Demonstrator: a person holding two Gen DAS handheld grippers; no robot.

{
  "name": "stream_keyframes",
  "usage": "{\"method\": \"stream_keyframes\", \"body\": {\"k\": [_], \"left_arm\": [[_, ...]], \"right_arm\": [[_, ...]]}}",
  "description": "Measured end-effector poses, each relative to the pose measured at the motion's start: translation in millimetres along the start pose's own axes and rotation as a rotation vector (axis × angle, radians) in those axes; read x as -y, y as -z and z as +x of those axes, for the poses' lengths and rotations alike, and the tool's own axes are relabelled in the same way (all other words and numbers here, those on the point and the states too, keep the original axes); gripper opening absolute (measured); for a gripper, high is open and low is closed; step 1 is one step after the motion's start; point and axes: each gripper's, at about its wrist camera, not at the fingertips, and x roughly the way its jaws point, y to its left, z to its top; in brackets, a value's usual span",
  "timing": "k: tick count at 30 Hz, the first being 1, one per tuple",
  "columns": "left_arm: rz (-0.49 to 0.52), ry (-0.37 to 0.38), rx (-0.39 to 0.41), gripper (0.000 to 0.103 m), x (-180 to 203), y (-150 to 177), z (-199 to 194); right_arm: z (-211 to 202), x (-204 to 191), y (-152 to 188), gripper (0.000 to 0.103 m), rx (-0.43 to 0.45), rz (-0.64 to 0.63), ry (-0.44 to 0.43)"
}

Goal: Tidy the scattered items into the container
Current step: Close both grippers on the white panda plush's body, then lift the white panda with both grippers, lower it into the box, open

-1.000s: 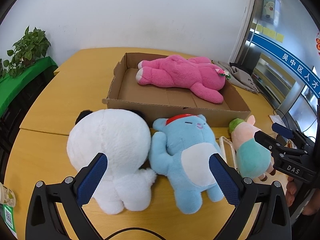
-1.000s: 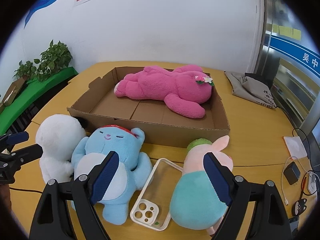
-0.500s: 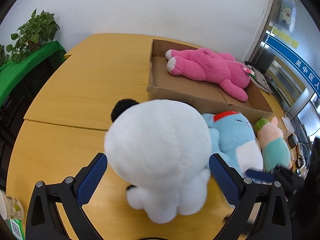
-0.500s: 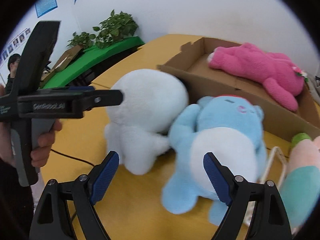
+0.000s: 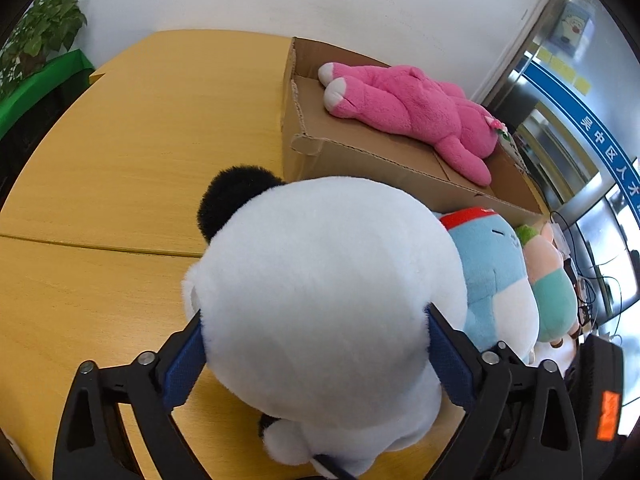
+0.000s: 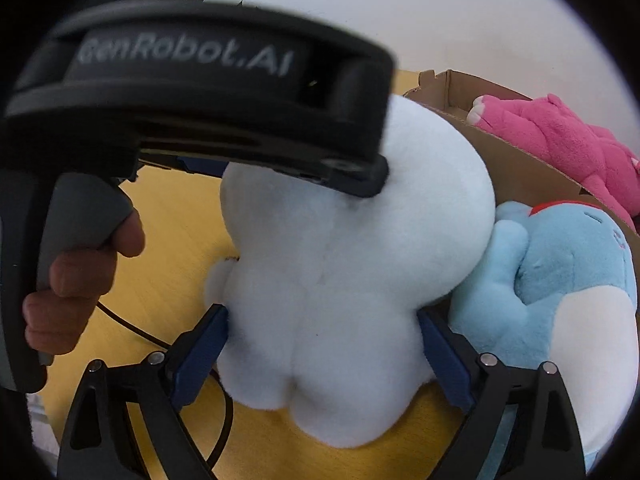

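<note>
One white plush (image 5: pixel 328 300), round, black ear, apparently panda

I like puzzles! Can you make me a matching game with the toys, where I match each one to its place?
Things:
1. pink toy
2. white toy
3. blue toy
4. plant

Places:
A. between both claws' pads
B. lying in the box
C. far off, by the wall
D. on the table, squeezed beside the white one

Pairs: 1-B, 2-A, 3-D, 4-C
</note>
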Motion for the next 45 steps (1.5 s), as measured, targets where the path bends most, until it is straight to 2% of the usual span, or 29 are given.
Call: {"method": "stream_keyframes", "body": {"k": [3, 5, 8, 11, 16, 22, 26, 29, 34, 39, 42, 45], "left_arm": [[-0.006, 0.024, -0.007, 0.087, -1.8, 0.2, -3.0], [0.003, 0.024, -0.008, 0.081, 1.4, -0.5, -5.3], [0.016, 0.026, 0.001, 0.075, 7.7, -0.2, -10.0], [0.028, 0.031, 0.011, 0.072, 17.1, 1.2, -17.0], [0.043, 0.042, 0.052, 0.072, 35.2, 0.1, -38.5], [0.103, 0.045, 0.172, 0.072, 66.4, -18.2, -89.5], [0.175, 0.047, 0.261, 0.072, 92.7, -42.1, -120.5], [0.218, 0.07, 0.298, 0.072, 108.8, -71.2, -127.1], [0.286, 0.097, 0.331, 0.072, 128.7, -129.7, -111.7], [0.29, 0.142, 0.33, 0.073, 125.9, -188.2, -80.8], [0.254, 0.166, 0.297, 0.073, 111.4, -218.6, -45.8], [0.228, 0.171, 0.249, 0.074, 90.7, -236.0, -0.9]], "right_arm": [[0.5, -2.1, 1.7, 0.096, 0.019, 0.007, 0.006], [-4.5, 0.2, 3.9, 0.081, 0.032, 0.011, -0.007], [-13.2, 6.7, 7.1, 0.066, 0.056, 0.039, -0.041], [-27.4, 13.2, 11.6, 0.057, 0.085, 0.067, -0.078], [-55.6, 20.0, 16.9, 0.054, 0.141, 0.086, -0.108], [-96.5, 21.2, 0.0, 0.054, 0.268, 0.096, -0.127], [-129.3, 31.0, -17.2, 0.054, 0.373, 0.096, -0.124], [-148.2, 43.4, -34.6, 0.054, 0.444, 0.082, -0.096], [-149.0, 76.3, -72.1, 0.054, 0.489, 0.065, -0.025], [-129.5, 106.0, -111.5, 0.054, 0.474, 0.066, 0.019], [-113.6, 120.6, -122.2, 0.054, 0.445, 0.089, 0.033], [-80.9, 138.6, -135.0, 0.054, 0.386, 0.134, 0.026]]}}
